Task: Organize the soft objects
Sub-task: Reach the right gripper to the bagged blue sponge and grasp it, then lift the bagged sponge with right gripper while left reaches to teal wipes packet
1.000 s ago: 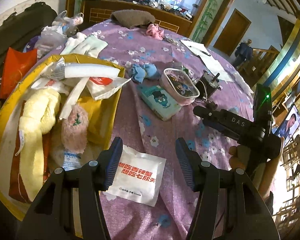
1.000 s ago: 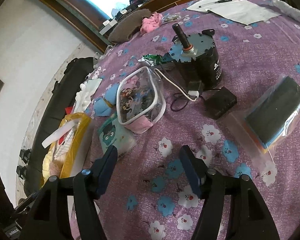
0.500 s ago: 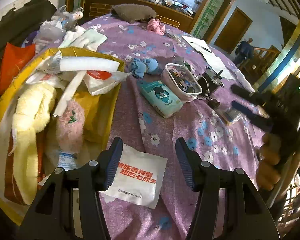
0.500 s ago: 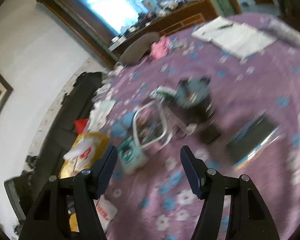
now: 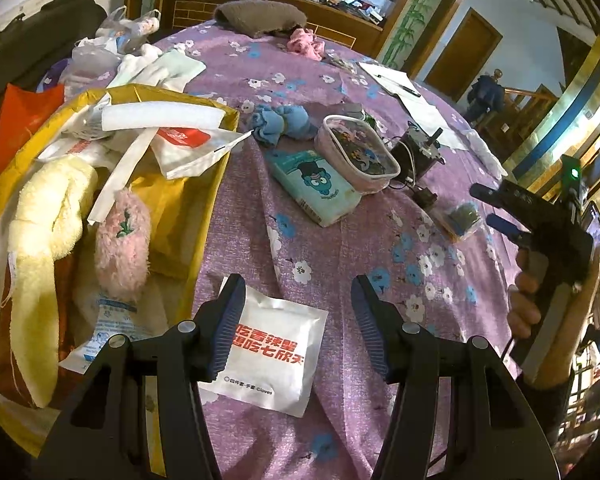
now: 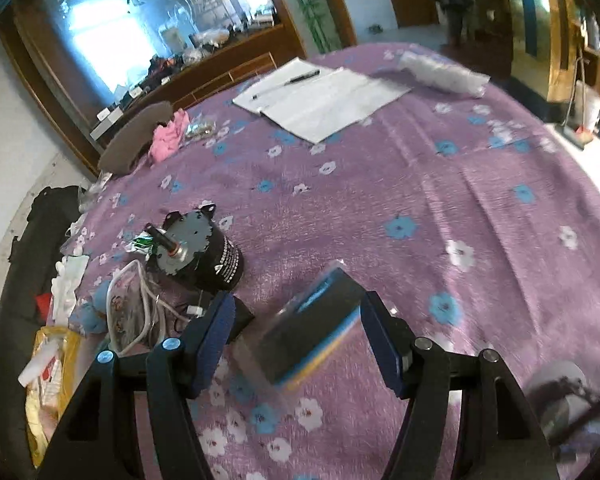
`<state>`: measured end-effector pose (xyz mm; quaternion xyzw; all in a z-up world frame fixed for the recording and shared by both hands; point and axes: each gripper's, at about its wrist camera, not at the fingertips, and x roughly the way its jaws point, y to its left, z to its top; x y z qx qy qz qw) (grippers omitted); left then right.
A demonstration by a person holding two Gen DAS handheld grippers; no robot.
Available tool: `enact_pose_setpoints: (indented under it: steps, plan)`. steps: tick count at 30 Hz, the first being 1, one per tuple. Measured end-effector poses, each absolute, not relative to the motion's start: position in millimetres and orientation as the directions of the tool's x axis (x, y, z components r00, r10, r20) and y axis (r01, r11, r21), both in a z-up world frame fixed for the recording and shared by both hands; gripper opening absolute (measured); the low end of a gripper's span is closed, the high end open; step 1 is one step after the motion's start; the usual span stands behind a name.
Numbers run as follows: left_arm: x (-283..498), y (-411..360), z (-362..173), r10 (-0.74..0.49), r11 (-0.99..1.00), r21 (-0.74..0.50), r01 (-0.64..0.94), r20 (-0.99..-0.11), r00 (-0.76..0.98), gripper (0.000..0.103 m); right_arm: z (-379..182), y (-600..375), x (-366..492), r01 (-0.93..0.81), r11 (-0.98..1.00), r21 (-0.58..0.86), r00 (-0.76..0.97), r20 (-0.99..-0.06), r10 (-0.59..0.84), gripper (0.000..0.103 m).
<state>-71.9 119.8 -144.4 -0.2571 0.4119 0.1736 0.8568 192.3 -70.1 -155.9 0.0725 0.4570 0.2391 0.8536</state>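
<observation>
Left wrist view first: my left gripper (image 5: 298, 322) hangs with its jaws spread wide and nothing between them, low over the purple flowered tablecloth (image 5: 340, 248). Just under and between the fingers lies a white packet with red lettering (image 5: 274, 354), flat on the cloth; whether the left finger touches it I cannot tell. To the left sits the yellow bag (image 5: 198, 188), gaping open, with soft things piled in it: a pale yellow plush towel (image 5: 44, 232), a fuzzy pink pouch (image 5: 122, 246), white foam strips (image 5: 160, 118) and a white bag with a red mark (image 5: 192, 148) drooping over its rim. Farther up the cloth lie a blue sock bundle (image 5: 282, 124), a teal tissue pack (image 5: 316, 188) and, touching it, a clear cartoon pouch (image 5: 356, 154). Beside that stands a small black motor (image 5: 416, 152). At the right edge I see my right hand (image 5: 526, 300) holding the other tool above the table.

Right wrist view: my right gripper (image 6: 296, 338) is likewise open and empty, its jaws wide apart. Between them, on the cloth below, lies a dark block in a clear plastic bag (image 6: 312, 332), blurred, apart from both fingers as far as I can tell. The motor (image 6: 198, 250) lies on its side to the left, with the cartoon pouch (image 6: 126, 312) and a white cord next to it. Far across the cloth are white papers with a pen (image 6: 320, 98) and a pink cloth (image 6: 168, 138). The yellow bag (image 6: 50, 360) shows at the lower left edge.
</observation>
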Motion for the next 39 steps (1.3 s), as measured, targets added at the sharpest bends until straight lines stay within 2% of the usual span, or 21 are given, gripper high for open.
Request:
enact_pose_setpoints:
  steps: [5, 11, 12, 15, 21, 29, 39]
  plan:
    - [-69, 119, -147, 0.076, 0.806, -0.301, -0.509, -0.801, 0.593, 0.055, -164, -62, 186, -0.292, 0.918, 0.267, 0.469, -0.797, 0.381, 0.066]
    - [-67, 116, -145, 0.078, 0.813, -0.291, -0.504, -0.804, 0.590, 0.055, -187, -40, 202, -0.289, 0.919, 0.268, 0.388, -0.845, 0.368, 0.065]
    - [-67, 117, -145, 0.076, 0.813, -0.292, -0.504, -0.804, 0.589, 0.055, -188, -38, 202, -0.293, 0.919, 0.264, 0.406, -0.836, 0.370, 0.064]
    - [-65, 117, -147, 0.083, 0.813, -0.281, -0.510, -0.811, 0.579, 0.055, -189, -36, 194, -0.303, 0.926, 0.225, 0.470, -0.810, 0.351, 0.049]
    - [-64, 119, -150, 0.069, 0.801, -0.296, -0.520, -0.818, 0.572, 0.055, -185, -42, 189, -0.307, 0.918, 0.250, 0.488, -0.787, 0.377, 0.038]
    - [-55, 121, -145, 0.070, 0.803, -0.294, -0.518, -0.818, 0.572, 0.055, -158, -43, 164, -0.443, 0.821, 0.360, 0.506, -0.656, 0.560, 0.037]
    - [-13, 134, -155, 0.037, 0.790, -0.312, -0.528, -0.836, 0.548, 0.055, -168, -24, 161, -0.488, 0.811, 0.324, 0.446, -0.706, 0.550, 0.037]
